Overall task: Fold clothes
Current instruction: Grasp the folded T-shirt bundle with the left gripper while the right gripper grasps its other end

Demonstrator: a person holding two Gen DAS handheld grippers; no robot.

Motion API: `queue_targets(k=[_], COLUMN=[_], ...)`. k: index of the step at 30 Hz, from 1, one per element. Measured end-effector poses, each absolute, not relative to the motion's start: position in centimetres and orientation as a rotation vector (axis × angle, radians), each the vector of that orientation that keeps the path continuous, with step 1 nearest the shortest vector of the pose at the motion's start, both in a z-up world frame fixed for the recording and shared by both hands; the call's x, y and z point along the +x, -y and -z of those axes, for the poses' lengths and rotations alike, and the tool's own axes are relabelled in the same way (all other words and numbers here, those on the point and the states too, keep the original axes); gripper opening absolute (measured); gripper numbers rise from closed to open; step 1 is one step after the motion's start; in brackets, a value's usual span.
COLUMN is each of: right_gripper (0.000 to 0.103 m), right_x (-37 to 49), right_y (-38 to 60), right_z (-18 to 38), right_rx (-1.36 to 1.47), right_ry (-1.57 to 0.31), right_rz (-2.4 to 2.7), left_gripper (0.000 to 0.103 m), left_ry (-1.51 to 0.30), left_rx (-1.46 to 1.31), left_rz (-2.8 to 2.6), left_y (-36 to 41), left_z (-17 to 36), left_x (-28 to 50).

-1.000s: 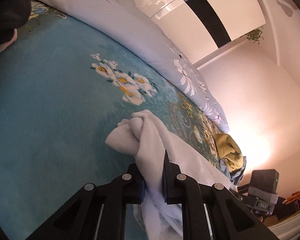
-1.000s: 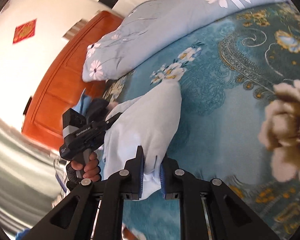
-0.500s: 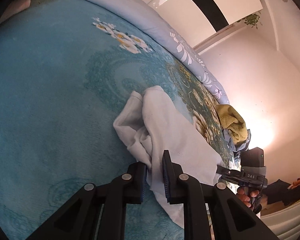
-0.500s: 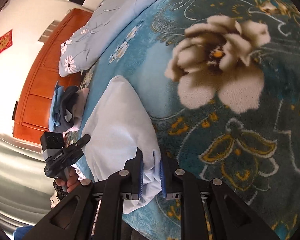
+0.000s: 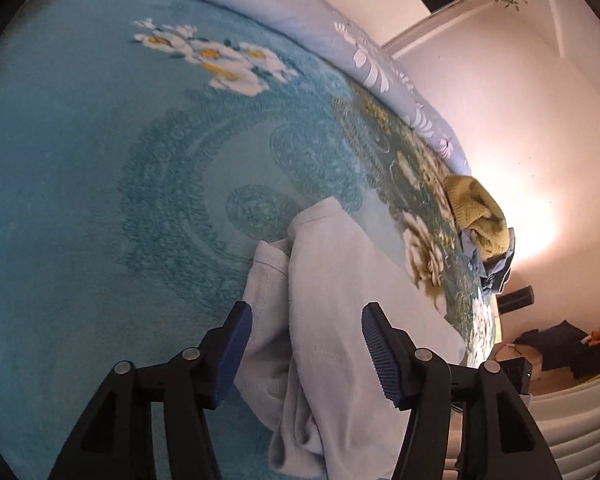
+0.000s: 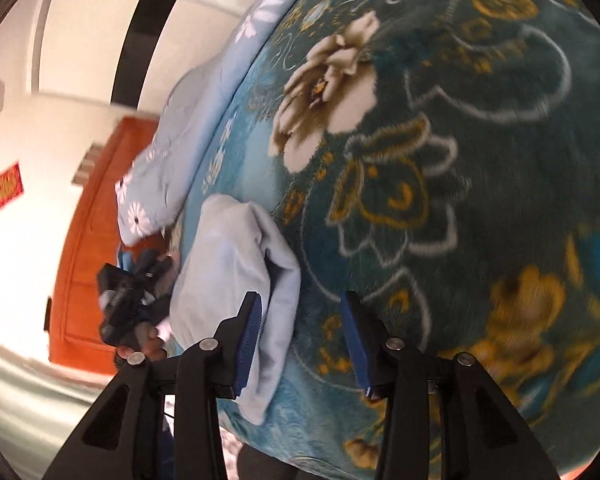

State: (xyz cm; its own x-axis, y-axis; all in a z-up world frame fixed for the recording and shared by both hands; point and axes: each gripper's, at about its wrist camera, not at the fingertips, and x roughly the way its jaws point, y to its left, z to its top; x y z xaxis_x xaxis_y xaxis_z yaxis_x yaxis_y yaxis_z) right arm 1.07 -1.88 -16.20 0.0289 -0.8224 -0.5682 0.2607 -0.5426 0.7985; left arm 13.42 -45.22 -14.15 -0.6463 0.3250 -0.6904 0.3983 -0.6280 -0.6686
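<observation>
White garment (image 5: 340,300): pale, soft cloth, lying on the teal floral bed cover (image 5: 100,160), folded into a long narrow bundle. Left wrist view: a smooth top layer lies over a second layer that sticks out along the left side, with a stitched hem visible there; near end bunches into loose wrinkles at the bottom of the frame; far end rounded. Right wrist view: same garment (image 6: 228,264) looks bluish-white, lengthwise fold forming a thick rolled edge on its right side, far end rounded, near end tapering towards the bed's edge. It rests flat on the cover, not lifted. Surface plain, no print visible.
</observation>
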Motion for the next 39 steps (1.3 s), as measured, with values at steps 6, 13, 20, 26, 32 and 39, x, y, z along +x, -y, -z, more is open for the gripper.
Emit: queue_targets(k=[6, 13, 20, 26, 32, 39], right_gripper=[0.043, 0.024, 0.031, 0.034, 0.014, 0.012], right_x=[4.1, 4.6, 4.7, 5.1, 5.6, 6.1], right_y=[4.1, 4.6, 3.9, 4.4, 5.4, 6.1], right_z=[16.2, 16.5, 17.2, 17.7, 16.6, 12.8], right_rx=[1.451, 1.434, 1.429, 1.394, 1.427, 1.376], right_ry=[0.619, 0.680, 0.845, 0.917, 0.793, 0.645], right_rz=[1.702, 1.640, 1.580, 1.539, 1.643, 1.636], left_gripper=[0.069, 0.021, 0.022, 0.028, 0.013, 0.008], left_ry=[-1.314, -1.290, -1.450, -1.479, -1.460, -1.491], left_rx=[1.325, 1.351, 1.315, 1.284, 1.202, 1.020], left_rz=[2.558, 2.572, 2.527, 2.492, 2.475, 2.555], left_y=[44.6, 44.2, 44.6, 44.1, 43.1, 41.5], left_z=[14.4, 14.7, 15.5, 15.3, 14.4, 11.5], left_x=[11.7, 12.6, 13.3, 13.4, 14.8, 19.2])
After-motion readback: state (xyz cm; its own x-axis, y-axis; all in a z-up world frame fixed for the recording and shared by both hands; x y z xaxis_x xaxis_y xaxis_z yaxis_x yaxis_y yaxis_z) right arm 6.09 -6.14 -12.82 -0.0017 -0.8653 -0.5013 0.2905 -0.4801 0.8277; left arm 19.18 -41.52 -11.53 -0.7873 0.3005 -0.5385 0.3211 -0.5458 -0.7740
